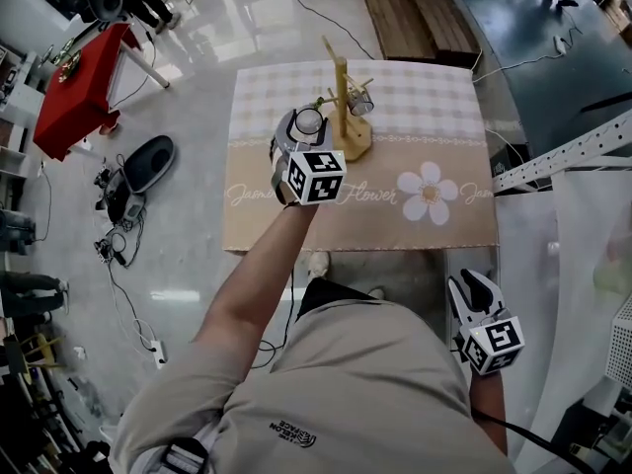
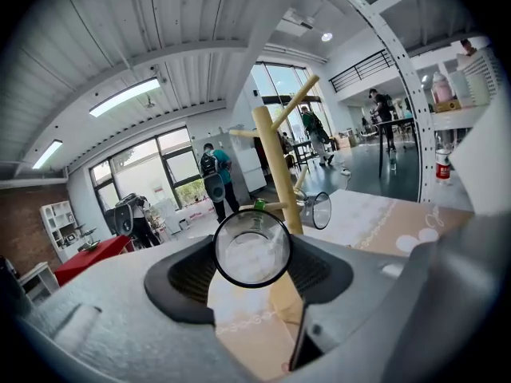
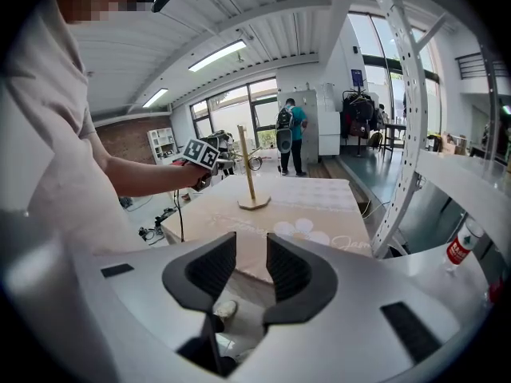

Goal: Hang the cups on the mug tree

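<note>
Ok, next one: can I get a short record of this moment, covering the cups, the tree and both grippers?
table: covered with a flowered cloth
mug tree: upright on the table
hung cup: clear, hanging on a peg of the tree
held cup: clear, close to the tree
left gripper: shut on the held cup
right gripper: open, nothing between its jaws, off the table's near right corner

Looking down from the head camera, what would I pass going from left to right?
Red table → black oval object on the floor → left gripper holding a glass cup → mug tree → white flower print → right gripper.
</note>
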A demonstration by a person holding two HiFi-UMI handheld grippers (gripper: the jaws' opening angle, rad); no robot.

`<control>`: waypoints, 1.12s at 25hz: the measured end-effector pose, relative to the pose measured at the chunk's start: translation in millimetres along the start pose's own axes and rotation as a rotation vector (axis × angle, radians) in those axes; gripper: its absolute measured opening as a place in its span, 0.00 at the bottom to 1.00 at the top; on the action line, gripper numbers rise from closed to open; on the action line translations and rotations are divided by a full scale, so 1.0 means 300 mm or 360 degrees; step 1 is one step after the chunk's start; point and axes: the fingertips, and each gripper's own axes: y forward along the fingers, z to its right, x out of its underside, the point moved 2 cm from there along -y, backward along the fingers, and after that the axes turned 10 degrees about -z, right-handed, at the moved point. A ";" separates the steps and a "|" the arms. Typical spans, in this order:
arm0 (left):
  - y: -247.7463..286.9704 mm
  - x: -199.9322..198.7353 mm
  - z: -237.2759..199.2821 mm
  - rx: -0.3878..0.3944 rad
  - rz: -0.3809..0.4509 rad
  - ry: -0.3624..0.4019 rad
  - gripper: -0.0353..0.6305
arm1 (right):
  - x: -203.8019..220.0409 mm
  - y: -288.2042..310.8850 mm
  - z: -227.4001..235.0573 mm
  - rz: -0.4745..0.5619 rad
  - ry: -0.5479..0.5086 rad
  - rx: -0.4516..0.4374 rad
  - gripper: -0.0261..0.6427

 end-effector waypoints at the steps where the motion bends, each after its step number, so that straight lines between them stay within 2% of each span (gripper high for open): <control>1: 0.006 -0.001 0.009 -0.0009 0.0002 -0.0010 0.46 | 0.004 -0.004 0.005 -0.0001 -0.0002 -0.0001 0.23; 18: 0.073 -0.009 0.101 -0.0041 -0.0027 -0.0100 0.46 | 0.095 -0.085 0.101 -0.0020 0.0067 0.0070 0.23; 28: 0.069 0.008 0.161 0.0030 -0.0066 -0.0028 0.47 | 0.102 -0.092 0.115 0.0013 0.0070 0.0052 0.23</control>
